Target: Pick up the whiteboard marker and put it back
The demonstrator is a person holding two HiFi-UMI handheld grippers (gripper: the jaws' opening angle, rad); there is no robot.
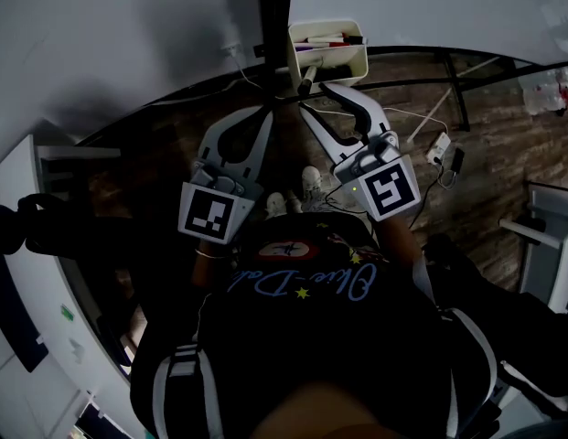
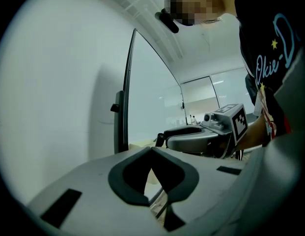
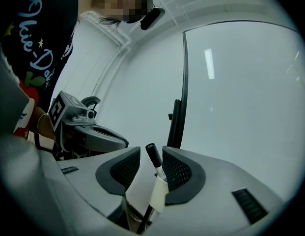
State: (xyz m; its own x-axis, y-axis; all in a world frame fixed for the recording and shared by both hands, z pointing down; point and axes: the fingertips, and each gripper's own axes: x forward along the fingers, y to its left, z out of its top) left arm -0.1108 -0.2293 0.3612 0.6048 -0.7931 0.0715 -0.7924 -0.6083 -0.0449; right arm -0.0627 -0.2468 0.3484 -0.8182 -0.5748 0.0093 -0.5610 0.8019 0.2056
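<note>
Head view: left gripper (image 1: 263, 112) with tips together, nothing in it. Right gripper (image 1: 313, 97) just beside it, jaws spread. Whiteboard marker (image 1: 307, 82) dark end right at the right gripper tips, at the near edge of the white tray (image 1: 355, 62), which holds more markers.

Left gripper view: left gripper (image 2: 152, 149) pads meet at the tip, empty.

Right gripper view: right gripper (image 3: 151, 150) jaws wide. Whiteboard marker (image 3: 158, 188) stands tilted between the pads, close to one pad with a clear gap to the other, not clamped.
</note>
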